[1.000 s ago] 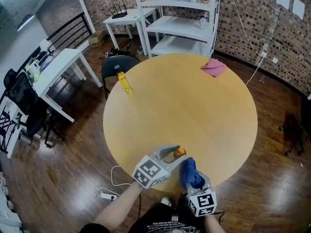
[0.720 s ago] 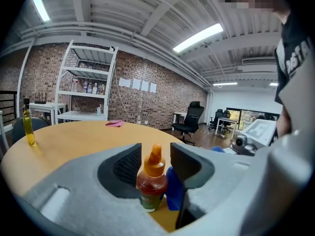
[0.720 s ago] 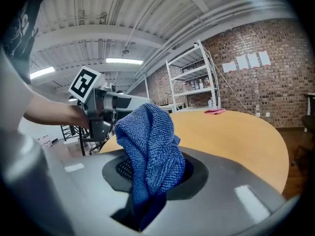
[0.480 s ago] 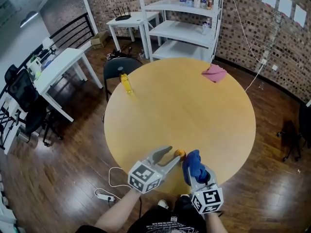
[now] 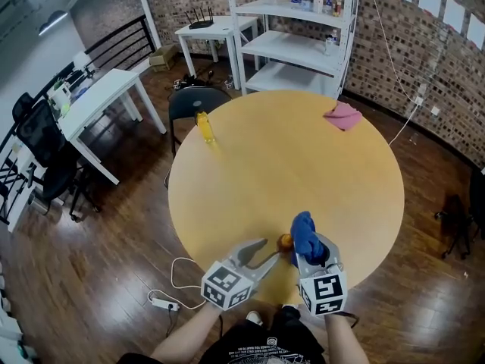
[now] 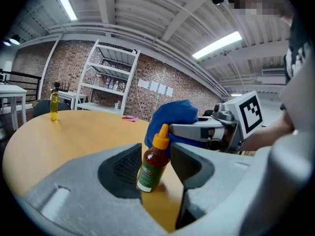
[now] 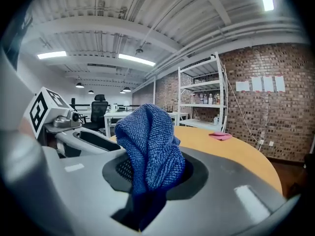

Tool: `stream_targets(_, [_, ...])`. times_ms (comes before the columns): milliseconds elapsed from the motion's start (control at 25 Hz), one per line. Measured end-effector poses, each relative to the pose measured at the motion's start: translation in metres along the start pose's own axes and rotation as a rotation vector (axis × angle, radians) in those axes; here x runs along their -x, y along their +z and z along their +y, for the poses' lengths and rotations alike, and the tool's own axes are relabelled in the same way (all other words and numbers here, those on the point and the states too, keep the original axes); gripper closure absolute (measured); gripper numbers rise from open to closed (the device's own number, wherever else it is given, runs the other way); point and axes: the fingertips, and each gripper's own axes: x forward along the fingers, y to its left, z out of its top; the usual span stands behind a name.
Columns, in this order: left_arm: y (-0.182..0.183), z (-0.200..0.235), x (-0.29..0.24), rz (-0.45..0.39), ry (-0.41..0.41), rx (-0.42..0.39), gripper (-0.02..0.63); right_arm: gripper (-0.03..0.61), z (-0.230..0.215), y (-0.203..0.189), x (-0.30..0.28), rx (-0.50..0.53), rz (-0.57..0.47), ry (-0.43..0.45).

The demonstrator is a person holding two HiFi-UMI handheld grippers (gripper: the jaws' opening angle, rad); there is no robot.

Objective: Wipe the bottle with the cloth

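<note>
A small brown sauce bottle (image 6: 151, 165) with an orange cap (image 5: 284, 242) stands on the round wooden table (image 5: 303, 158) near its front edge. My left gripper (image 5: 273, 251) has its jaws on either side of the bottle; they have just been opening and a gap shows beside the right pad, so it stands open. My right gripper (image 5: 312, 250) is shut on a bunched blue cloth (image 7: 150, 146). The cloth (image 5: 304, 233) hangs just right of and behind the bottle's cap, close to it; whether they touch is unclear.
A yellow bottle (image 5: 204, 127) stands at the table's far left and a pink cloth (image 5: 343, 115) lies at its far right. A black chair (image 5: 195, 101), white shelving (image 5: 303, 29) and a white desk (image 5: 98, 97) stand beyond. A power strip (image 5: 163, 303) lies on the floor.
The left jaws have spread from the bottle, which now stands on the table between them. The right gripper has risen with the cloth and moved up beside the bottle's cap.
</note>
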Motion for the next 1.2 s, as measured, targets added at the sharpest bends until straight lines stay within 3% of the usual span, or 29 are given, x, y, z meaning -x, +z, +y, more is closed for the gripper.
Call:
stream_targets(480, [-0.005, 0.011, 0.015, -0.017, 0.038, 0.038, 0.437, 0.469, 0.031, -0.011, 0.029, -0.034, -0.032, -0.007])
stream_targets(1200, [-0.008, 0.038, 0.048, -0.026, 0.121, 0.06, 0.437, 0.469, 0.09, 0.001, 0.008, -0.051, -0.06, 0.117])
